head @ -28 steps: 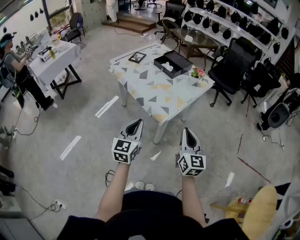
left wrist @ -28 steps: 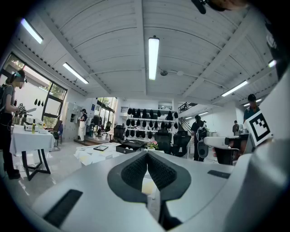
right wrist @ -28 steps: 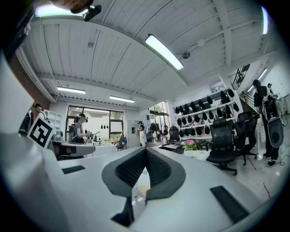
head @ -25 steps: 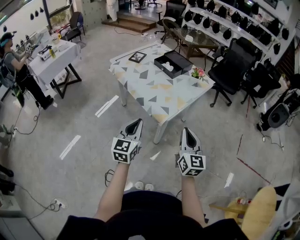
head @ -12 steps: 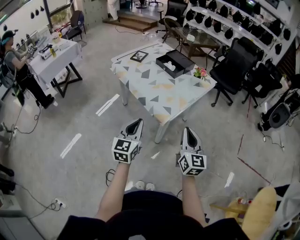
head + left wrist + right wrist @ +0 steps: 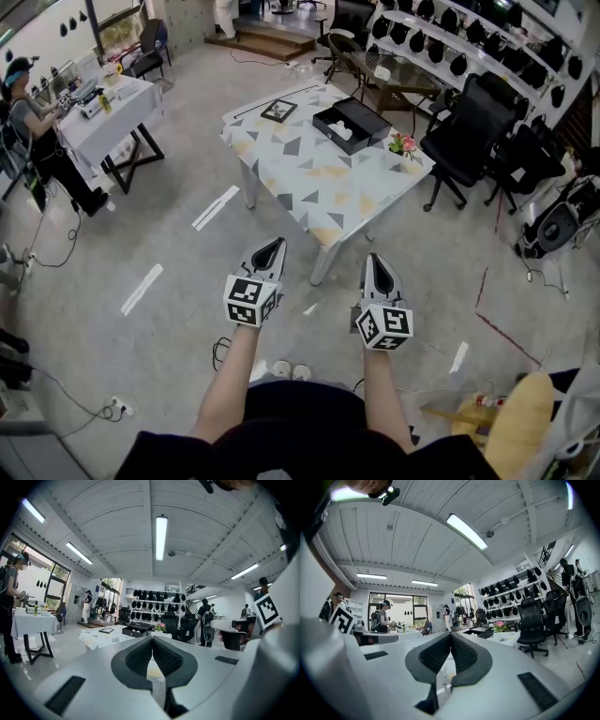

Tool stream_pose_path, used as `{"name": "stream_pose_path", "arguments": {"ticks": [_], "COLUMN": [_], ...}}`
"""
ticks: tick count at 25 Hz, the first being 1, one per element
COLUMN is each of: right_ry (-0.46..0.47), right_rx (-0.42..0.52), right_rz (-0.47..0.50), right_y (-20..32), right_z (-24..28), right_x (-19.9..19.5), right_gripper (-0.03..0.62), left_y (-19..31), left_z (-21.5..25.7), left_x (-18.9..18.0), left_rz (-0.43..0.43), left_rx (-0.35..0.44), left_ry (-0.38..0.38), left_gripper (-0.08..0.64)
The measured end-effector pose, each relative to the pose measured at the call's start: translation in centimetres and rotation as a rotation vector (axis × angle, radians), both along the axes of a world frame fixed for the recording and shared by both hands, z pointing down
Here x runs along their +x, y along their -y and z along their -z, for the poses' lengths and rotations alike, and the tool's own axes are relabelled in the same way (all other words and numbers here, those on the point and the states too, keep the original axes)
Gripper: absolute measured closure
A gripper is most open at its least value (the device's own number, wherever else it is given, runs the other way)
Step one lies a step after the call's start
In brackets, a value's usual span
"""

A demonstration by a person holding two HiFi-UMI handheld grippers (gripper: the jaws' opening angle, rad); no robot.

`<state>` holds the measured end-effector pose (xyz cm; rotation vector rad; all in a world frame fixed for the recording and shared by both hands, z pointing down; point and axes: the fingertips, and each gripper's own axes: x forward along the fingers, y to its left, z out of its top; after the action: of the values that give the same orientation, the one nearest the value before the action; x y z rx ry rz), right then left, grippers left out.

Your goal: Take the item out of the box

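Note:
An open black box (image 6: 351, 124) with a pale item (image 6: 341, 130) inside stands near the far edge of a table (image 6: 319, 187) with a triangle pattern. The same black box (image 6: 136, 630) shows small in the left gripper view, and the black box (image 6: 482, 631) again in the right gripper view. Both grippers hang over the floor, well short of the table. My left gripper (image 6: 275, 245) is shut and empty, and its jaws meet in the left gripper view (image 6: 152, 645). My right gripper (image 6: 377, 260) is shut with nothing between the pads (image 6: 451, 641).
On the table lie a dark framed picture (image 6: 276, 112) and pink flowers (image 6: 402, 144). Black office chairs (image 6: 469, 131) stand right of the table. A person (image 6: 37, 141) works at a white-clothed table (image 6: 108, 117) at far left. Cables and white tape marks (image 6: 215, 208) lie on the floor.
The view has shifted slightly, so the table sits a little higher and to the right. Both grippers keep their places and stay shut.

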<state>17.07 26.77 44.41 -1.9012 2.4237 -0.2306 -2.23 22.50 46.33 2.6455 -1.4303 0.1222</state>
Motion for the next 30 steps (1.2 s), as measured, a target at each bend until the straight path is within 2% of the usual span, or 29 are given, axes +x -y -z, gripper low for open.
{"name": "stream_pose_path", "arguments": {"ticks": [5,12,18,24,30], "right_ry": [0.01,0.023,0.04,0.039,0.054], "right_rx": [0.011,0.034,0.027,0.064,0.046], "right_rz": [0.023,0.053,0.046,0.054,0.01], "right_y": [0.3,1.0,2.0,3.4,3.5], "right_z": [0.3,0.9,0.4,0.0,0.1], "right_x": [-0.7,-1.7,-2.4,-3.1,-3.3], "right_gripper": [0.578,0.462,0.406,0.38,0.374], "left_y": [0.3,0.7,1.4,2.6,3.6], "left_z": [-0.3,-0.9,-1.2,-1.2,-1.5], "left_x": [-0.4,-1.3,-2.8,-4.1,-6.1], "left_rz": [0.004,0.01,0.02,0.01,0.035], "left_rx": [-0.009,-0.022,-0.025,-0.012,-0.016], "left_ry": [-0.003,-0.001,-0.003,-0.001,-0.032], "left_gripper": [0.54,0.54,0.54,0.54,0.54]}}
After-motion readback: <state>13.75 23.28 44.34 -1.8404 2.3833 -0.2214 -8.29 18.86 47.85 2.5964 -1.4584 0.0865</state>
